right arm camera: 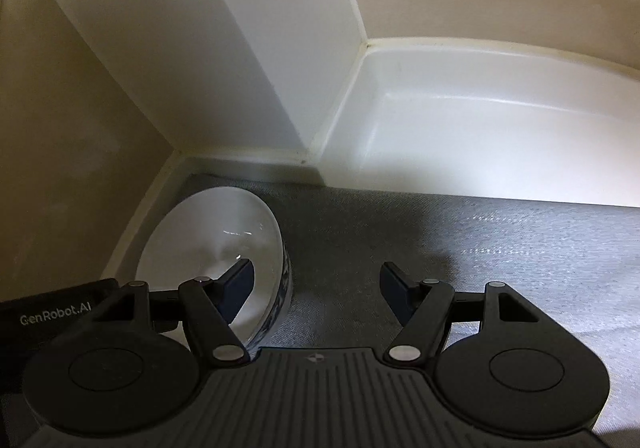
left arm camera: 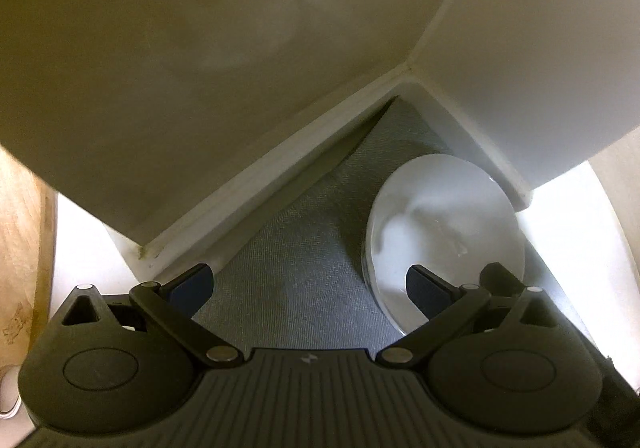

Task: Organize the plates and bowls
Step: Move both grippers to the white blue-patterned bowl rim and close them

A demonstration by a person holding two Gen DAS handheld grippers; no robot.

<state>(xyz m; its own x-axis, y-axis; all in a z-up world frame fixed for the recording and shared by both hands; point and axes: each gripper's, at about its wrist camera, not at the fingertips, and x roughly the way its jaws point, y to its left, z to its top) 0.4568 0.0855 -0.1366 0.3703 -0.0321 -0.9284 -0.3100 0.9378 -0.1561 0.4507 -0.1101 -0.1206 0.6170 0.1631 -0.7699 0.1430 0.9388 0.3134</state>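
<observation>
Setting: cream cabinet walls (right arm camera: 100, 95) close round a grey woven shelf liner (right arm camera: 480, 248), and we look into a corner.
Bowl: we see one white bowl (right arm camera: 216, 248) upright on the liner, tucked near the corner, with a patterned outer wall.
Left gripper (left arm camera: 308, 284): spread wide and empty; one finger (left arm camera: 428, 294) shows over the bowl's rim.
Right gripper (right arm camera: 316, 290): spread and empty; one finger (right arm camera: 236, 288) shows against the bowl's inside.
Handling: we judge it stiff, glazed, slippery and breakable, moderately heavy.
Hold: we would pinch the rim wall, one finger inside and one outside.

A grey liner (right arm camera: 440, 232) covers the shelf, bearing 1 white bowl (right arm camera: 224, 240).
</observation>
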